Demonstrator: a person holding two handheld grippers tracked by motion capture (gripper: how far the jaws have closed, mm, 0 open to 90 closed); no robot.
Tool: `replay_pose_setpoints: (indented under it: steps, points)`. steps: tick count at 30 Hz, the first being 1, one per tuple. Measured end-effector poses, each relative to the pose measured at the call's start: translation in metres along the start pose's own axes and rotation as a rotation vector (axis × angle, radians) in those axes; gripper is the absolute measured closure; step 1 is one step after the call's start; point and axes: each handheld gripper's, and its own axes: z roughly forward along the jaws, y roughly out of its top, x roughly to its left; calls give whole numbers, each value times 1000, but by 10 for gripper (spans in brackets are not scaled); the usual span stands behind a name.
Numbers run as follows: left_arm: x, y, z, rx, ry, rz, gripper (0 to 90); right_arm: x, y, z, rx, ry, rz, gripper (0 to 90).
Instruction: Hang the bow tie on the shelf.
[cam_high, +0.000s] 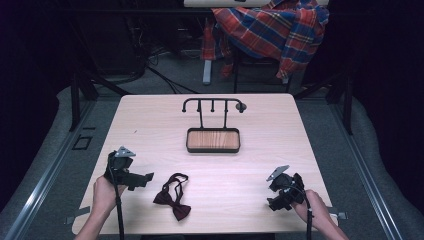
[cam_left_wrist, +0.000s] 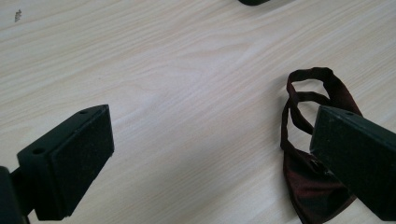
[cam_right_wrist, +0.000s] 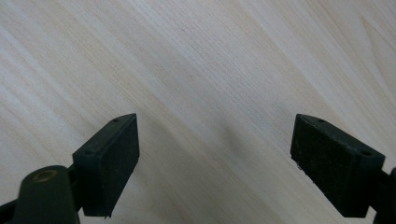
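Lying wide and pale across the middle of the high view, a wooden table (cam_high: 260, 120) with bare light boards. Hanging over a chair beyond the far edge, a red and blue checked shirt (cam_high: 272, 27). Standing near the far middle of the table, a black rack (cam_high: 212, 105) with small hooks, rising from a dark tray (cam_high: 213, 140) with a brown wooden floor. Hovering at the near left, the left gripper (cam_high: 142, 179), held in a hand (cam_high: 104, 196) and pointing toward the middle, its jaws standing wide apart with only bare table between them. Hovering at the near right, the right gripper (cam_high: 274, 194), held in the other hand (cam_high: 312, 207), its jaws also standing wide apart over bare wood and gripping nothing. Lying flat near the front edge between the two grippers, just beside the left one and well apart from the right one, a dark red bow tie (cam_high: 172, 200) with its thin strap looping toward the tray. Peeking out partly behind one jaw in the left gripper view, the same bow tie (cam_left_wrist: 306, 182), not touching the pads.
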Motion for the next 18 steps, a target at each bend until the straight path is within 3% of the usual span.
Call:
replay_pose_setpoints:
  steps: [10, 14, 18]
  points:
    - [-2, 0, 1, 2, -9, 9, 0, 1, 2, 0, 10, 4, -20, 152]
    - [-6, 4, 4, 34, 8, 49, 0, 0, 1, -1, 15, -8, -21, 152]
    - [-9, 5, 6, 37, -7, 54, 0, 1, 2, 0, 3, 9, -16, 152]
